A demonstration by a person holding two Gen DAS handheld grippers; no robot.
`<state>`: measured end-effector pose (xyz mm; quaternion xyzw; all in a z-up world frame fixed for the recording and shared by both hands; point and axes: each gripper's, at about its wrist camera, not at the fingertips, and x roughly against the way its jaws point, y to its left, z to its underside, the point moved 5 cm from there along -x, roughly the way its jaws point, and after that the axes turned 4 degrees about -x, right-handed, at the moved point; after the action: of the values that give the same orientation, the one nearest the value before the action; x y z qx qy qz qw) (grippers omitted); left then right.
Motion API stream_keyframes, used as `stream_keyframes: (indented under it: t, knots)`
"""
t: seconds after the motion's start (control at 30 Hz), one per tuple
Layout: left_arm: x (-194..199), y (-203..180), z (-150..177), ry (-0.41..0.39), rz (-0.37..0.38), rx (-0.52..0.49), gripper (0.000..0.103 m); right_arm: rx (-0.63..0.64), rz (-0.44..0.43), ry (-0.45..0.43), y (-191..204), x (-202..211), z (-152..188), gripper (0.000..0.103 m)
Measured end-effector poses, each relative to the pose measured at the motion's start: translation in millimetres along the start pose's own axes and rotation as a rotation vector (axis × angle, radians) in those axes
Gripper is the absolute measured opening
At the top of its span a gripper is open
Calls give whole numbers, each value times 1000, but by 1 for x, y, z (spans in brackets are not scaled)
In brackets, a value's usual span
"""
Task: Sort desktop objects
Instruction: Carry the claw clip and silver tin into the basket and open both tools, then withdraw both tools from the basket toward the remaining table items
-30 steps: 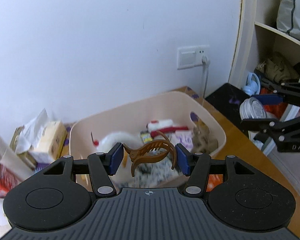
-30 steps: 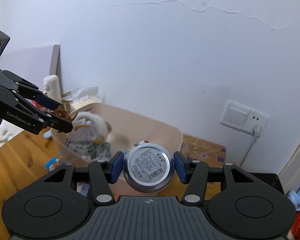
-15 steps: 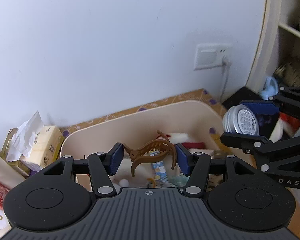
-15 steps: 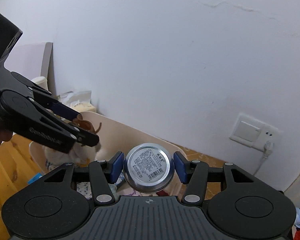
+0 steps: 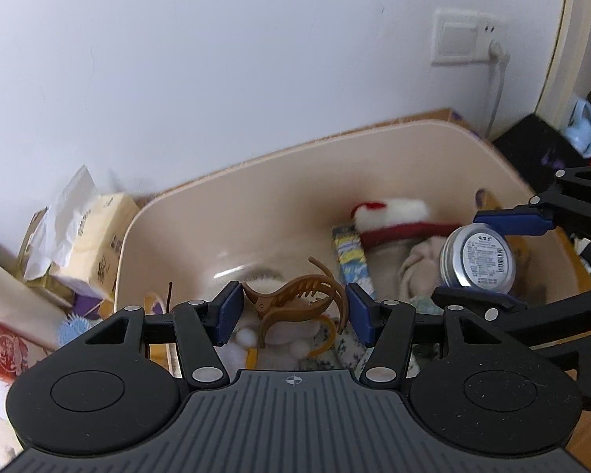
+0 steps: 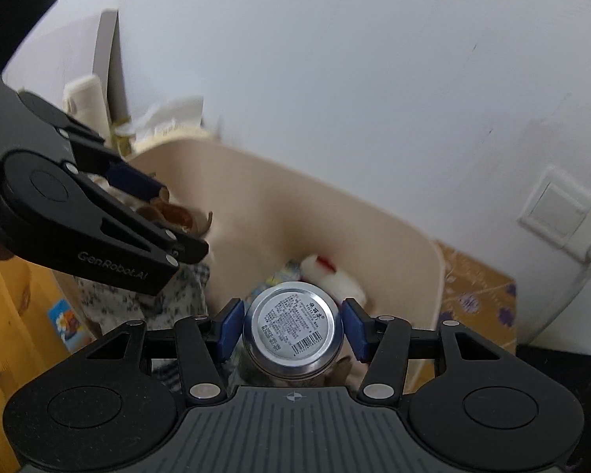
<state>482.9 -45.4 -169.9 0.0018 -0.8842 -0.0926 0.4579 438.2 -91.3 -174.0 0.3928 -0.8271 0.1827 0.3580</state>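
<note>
My left gripper is shut on a brown hair claw clip and hangs over the near left part of a beige plastic bin. My right gripper is shut on a round silver tin with a barcode label on its face, held over the bin's right side. In the left wrist view the tin shows at the right between the other gripper's blue pads. In the right wrist view the left gripper with the clip shows at the left over the beige bin.
Inside the bin lie a red and white plush piece, a beige cloth, a patterned packet and floral fabric. A tissue pack and boxes stand left of the bin. A wall socket and shelves are at right.
Both grippers have moved forward and down toward the bin, which now fills more of each view. The clip and the tin stay gripped as before.
</note>
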Motion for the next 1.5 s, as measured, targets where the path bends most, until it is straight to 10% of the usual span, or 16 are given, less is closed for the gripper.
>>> stream_keyframes:
  t: [0.23,1.0,1.5]
  knots:
    - [-11,1,9,36,-22,-32,58,-22,-24,60,11,-11,8,52]
    - [17,20,22,39,-63,15,77,-58,74,23,29,35,0,99]
    - [77,31,26,-50,-7,97,80,-57,114,-1,39,84,11,103]
